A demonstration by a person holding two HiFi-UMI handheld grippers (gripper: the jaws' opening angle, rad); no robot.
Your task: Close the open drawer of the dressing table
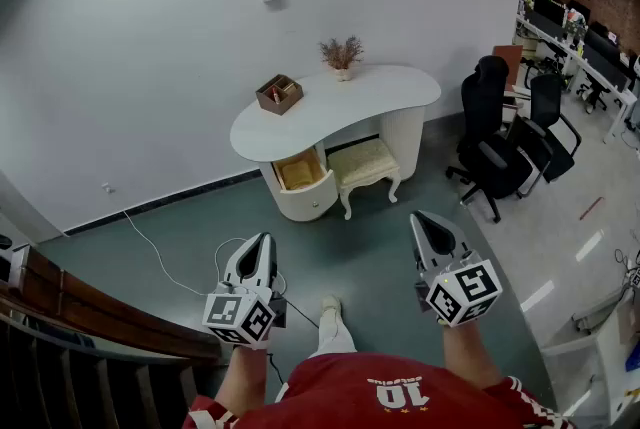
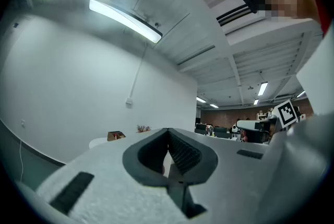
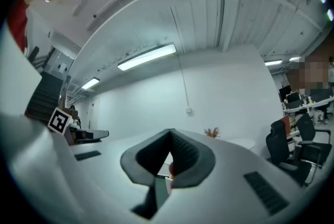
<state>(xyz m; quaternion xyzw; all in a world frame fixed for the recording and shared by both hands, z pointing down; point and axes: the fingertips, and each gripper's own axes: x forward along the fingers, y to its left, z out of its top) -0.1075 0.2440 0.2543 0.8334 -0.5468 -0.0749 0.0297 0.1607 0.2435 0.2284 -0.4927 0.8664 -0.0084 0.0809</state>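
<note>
The white dressing table [image 1: 340,102] stands against the far wall, well ahead of me. Its upper drawer [image 1: 299,170], on the left side, is pulled out and shows a yellowish inside. My left gripper [image 1: 265,237] is low in the head view, far short of the table, its jaws shut with nothing between them. My right gripper [image 1: 418,215] hangs to the right of it, also shut and empty. In the left gripper view the left gripper [image 2: 167,130] points level toward the wall. In the right gripper view the right gripper [image 3: 170,131] tips slightly upward.
A cushioned stool [image 1: 362,162] is tucked under the table. A wooden box [image 1: 279,94] and a vase of dried flowers [image 1: 342,54] sit on top. Black office chairs [image 1: 490,147] stand to the right, a white cable [image 1: 150,247] crosses the floor, and a wooden railing [image 1: 90,307] runs at lower left.
</note>
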